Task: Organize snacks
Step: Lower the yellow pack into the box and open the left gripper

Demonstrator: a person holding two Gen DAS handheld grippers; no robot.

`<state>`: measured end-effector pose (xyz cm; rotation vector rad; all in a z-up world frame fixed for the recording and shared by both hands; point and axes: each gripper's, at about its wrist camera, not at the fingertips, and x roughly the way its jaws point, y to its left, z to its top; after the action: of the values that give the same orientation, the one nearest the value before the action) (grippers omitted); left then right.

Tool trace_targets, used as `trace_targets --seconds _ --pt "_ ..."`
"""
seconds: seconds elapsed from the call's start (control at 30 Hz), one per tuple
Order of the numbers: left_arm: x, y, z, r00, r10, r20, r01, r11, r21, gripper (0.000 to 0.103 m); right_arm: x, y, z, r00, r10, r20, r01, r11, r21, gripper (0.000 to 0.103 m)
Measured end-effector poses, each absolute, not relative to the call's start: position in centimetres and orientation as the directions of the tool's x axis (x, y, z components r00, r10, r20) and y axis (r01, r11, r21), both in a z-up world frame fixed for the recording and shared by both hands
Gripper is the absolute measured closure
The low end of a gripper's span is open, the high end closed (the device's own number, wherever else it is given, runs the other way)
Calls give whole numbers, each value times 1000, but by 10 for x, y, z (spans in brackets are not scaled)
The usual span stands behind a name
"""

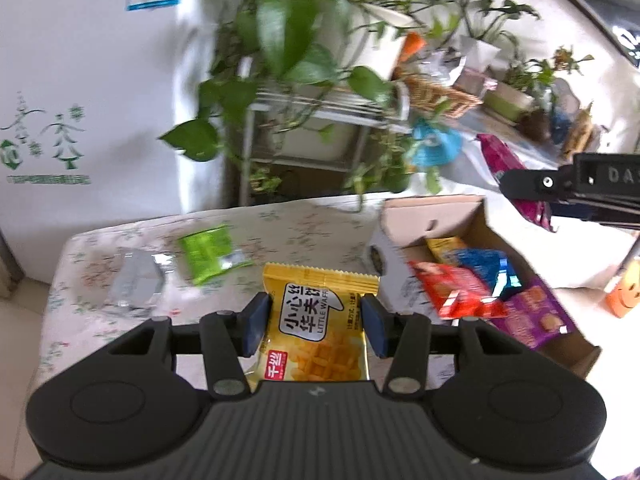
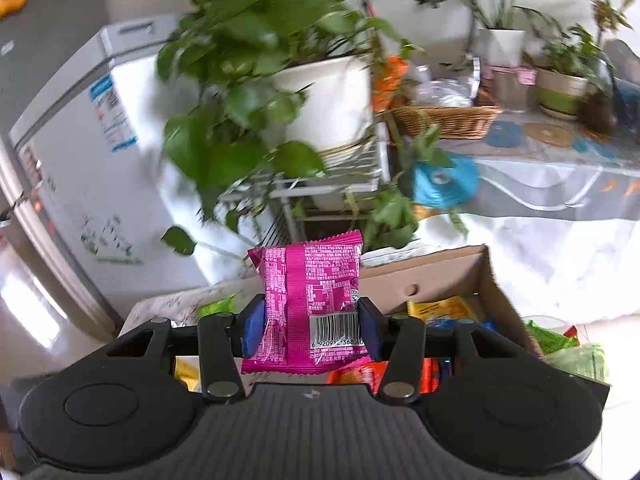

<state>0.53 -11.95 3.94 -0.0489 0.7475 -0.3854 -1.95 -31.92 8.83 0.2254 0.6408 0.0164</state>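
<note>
My left gripper [image 1: 316, 322] is shut on a yellow waffle snack packet [image 1: 318, 328], held above the floral-cloth table [image 1: 100, 320]. To its right stands an open cardboard box [image 1: 432, 216] holding red, blue, yellow and purple packets [image 1: 460, 292]. A green packet [image 1: 212, 252] and a silver packet [image 1: 136, 280] lie on the table beyond my left fingers. My right gripper [image 2: 312, 322] is shut on a pink snack packet [image 2: 308, 304], barcode side facing me, lifted over the near left corner of the box [image 2: 448, 276]. That same pink packet [image 1: 508, 172] and gripper show at the right edge of the left wrist view.
A white freezer [image 1: 88, 80] stands behind the table at left. A metal rack with a large potted plant [image 2: 320, 104] rises behind the box. Further right, a second table carries a wicker basket [image 2: 448, 118] and small pots. A green bag [image 2: 560, 344] lies right of the box.
</note>
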Motion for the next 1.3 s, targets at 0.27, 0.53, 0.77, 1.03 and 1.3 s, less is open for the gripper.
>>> trace_targets --seconds 0.27,0.53,0.77,1.03,1.3 --pt "0 -172 47 626 -457 -632 392 885 -251 54 -29 -361 92 805 33 -592 146 956 253 48" --pt "-2 -229 49 577 -524 -627 462 842 -278 54 -33 -389 88 778 9 -628 248 914 321 48" --pt "-2 -260 43 547 -539 -641 478 829 -289 54 -34 -402 83 762 -10 -648 322 873 365 48" --pt "-2 -276 43 546 -538 -642 482 829 -284 29 -35 -409 81 759 -28 -651 373 838 399 37" --pt "1 -254 47 564 -515 -646 470 843 -261 24 -34 -402 84 776 -17 -631 345 849 401 28"
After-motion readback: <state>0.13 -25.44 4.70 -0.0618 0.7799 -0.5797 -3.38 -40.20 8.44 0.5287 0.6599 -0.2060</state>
